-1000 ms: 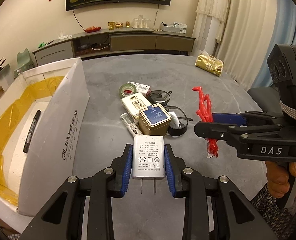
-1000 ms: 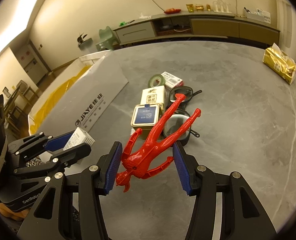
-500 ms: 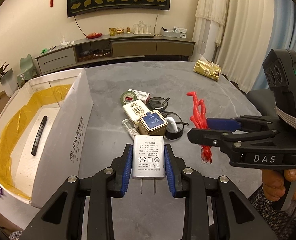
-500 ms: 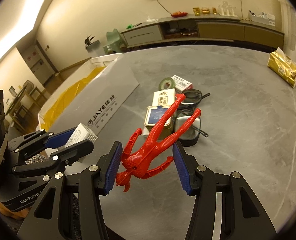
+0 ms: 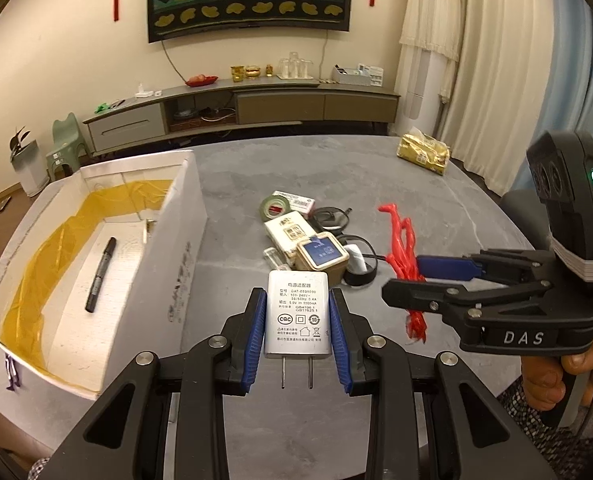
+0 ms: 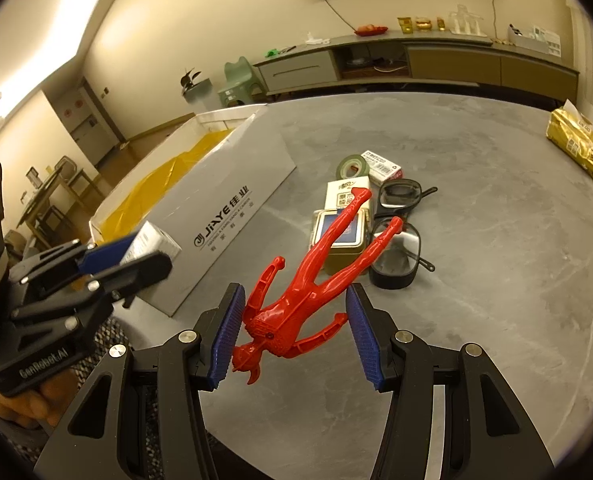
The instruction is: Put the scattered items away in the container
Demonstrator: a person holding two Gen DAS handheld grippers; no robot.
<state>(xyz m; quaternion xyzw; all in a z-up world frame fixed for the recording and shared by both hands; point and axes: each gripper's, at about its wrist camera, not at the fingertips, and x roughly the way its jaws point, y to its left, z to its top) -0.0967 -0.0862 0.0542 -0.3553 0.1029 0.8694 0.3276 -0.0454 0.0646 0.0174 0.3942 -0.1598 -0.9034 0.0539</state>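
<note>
Two handheld grippers are raised above the grey table (image 5: 336, 168), each clamped on one item. Largest on the table is the white cardboard box (image 5: 176, 264), open at the top, lined with yellow plastic, standing at the left side. One black marker (image 5: 101, 275) lies on its floor. Near the far right edge rests a gold packet (image 5: 423, 152), well apart from everything else. At the table's centre sits a cluster of loose items: a gold tin with a blue lid (image 5: 322, 251), a white carton (image 5: 289, 233) touching it, black-framed glasses (image 6: 399, 216) just beside the tin, a green tape roll (image 5: 274, 206) and a small labelled box (image 5: 299, 199) behind them. The left gripper (image 5: 297, 322) grasps a white power adapter (image 5: 298, 320) between its blue pads, prongs pointing back toward the handle. The right gripper (image 6: 294, 336) grips a red plastic figure (image 6: 308, 284) at the torso, legs pointing toward the cluster.
</note>
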